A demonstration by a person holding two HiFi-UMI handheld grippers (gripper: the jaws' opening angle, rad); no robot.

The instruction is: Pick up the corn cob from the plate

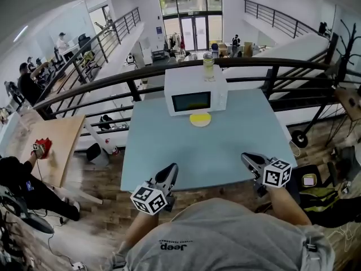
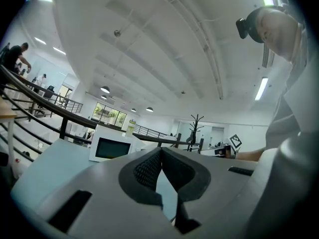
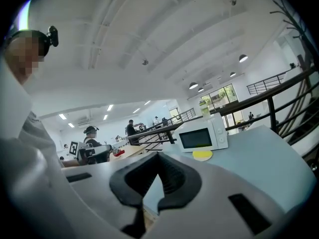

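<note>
A yellow plate (image 1: 200,119) lies on the light blue table (image 1: 225,151), just in front of the white microwave (image 1: 196,97). The corn cob on it is the same yellow, and I cannot make it out apart from the plate. In the right gripper view the plate (image 3: 202,155) is small and far ahead. My left gripper (image 1: 171,169) hovers at the table's near left edge, far from the plate. Its jaws meet at the tips (image 2: 160,152) with nothing between them. My right gripper (image 1: 246,158) is at the near right edge, its jaws (image 3: 158,156) shut and empty.
A bottle (image 1: 208,65) stands on top of the microwave. A dark railing (image 1: 271,66) runs behind the table. A wooden table (image 1: 56,145) stands to the left, with a person beside it. Bags and a coat rack (image 1: 344,49) are on the right.
</note>
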